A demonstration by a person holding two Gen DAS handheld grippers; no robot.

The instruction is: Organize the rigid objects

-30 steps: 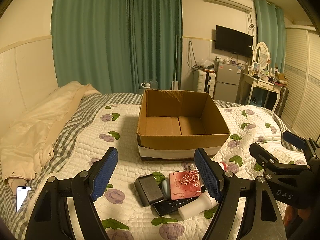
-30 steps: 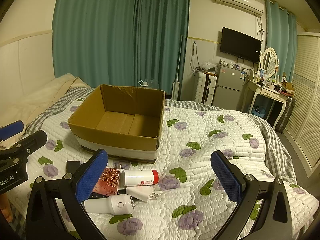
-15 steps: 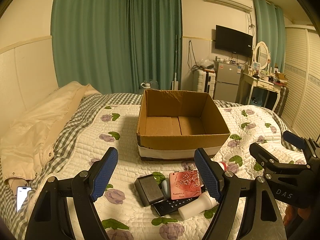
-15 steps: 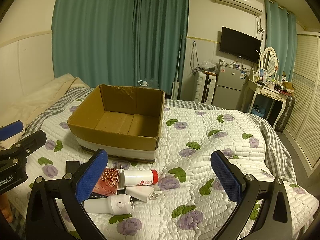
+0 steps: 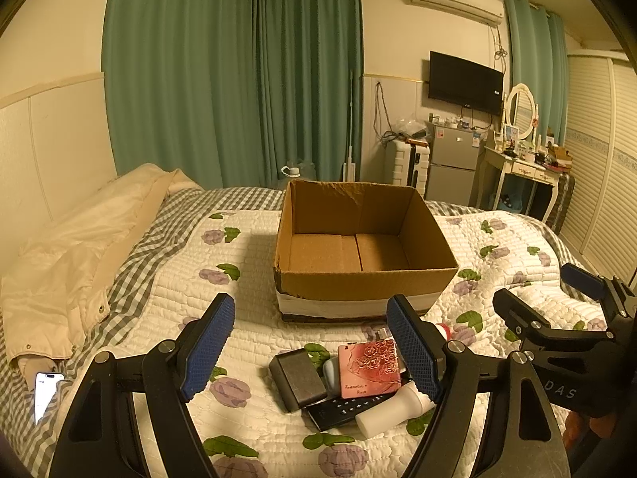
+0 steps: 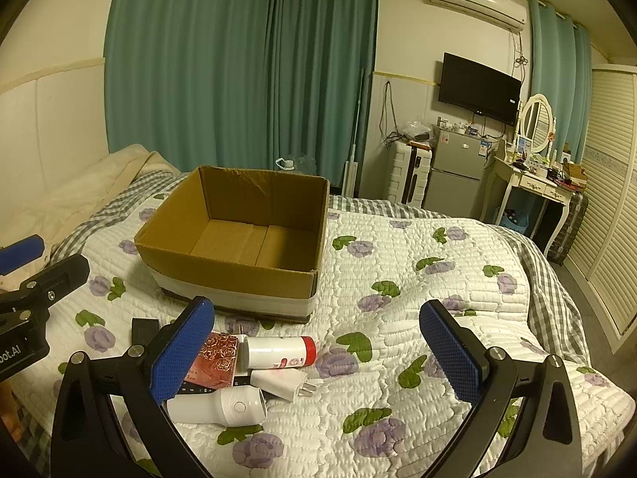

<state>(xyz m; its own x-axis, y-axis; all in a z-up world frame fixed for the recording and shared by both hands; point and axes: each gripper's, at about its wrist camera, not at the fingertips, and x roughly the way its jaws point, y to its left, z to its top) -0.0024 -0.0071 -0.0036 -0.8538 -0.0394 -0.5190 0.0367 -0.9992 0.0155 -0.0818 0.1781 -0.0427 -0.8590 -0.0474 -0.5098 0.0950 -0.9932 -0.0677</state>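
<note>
Lying before 1 cardboard box (image 6: 239,255): 1 bottle (image 6: 278,352), 1 charger (image 6: 280,384).

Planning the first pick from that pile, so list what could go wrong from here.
1. The pink rose box lies on the black remote and touches the black case; lifting one may drag its neighbours.
2. The white cylinder and the red-capped bottle lie on their sides on the soft quilt and could roll when nudged.

My left finger (image 5: 414,352) is hiding part of the remote (image 5: 342,408); the pink box's (image 5: 369,367) lettering is blurring.
</note>
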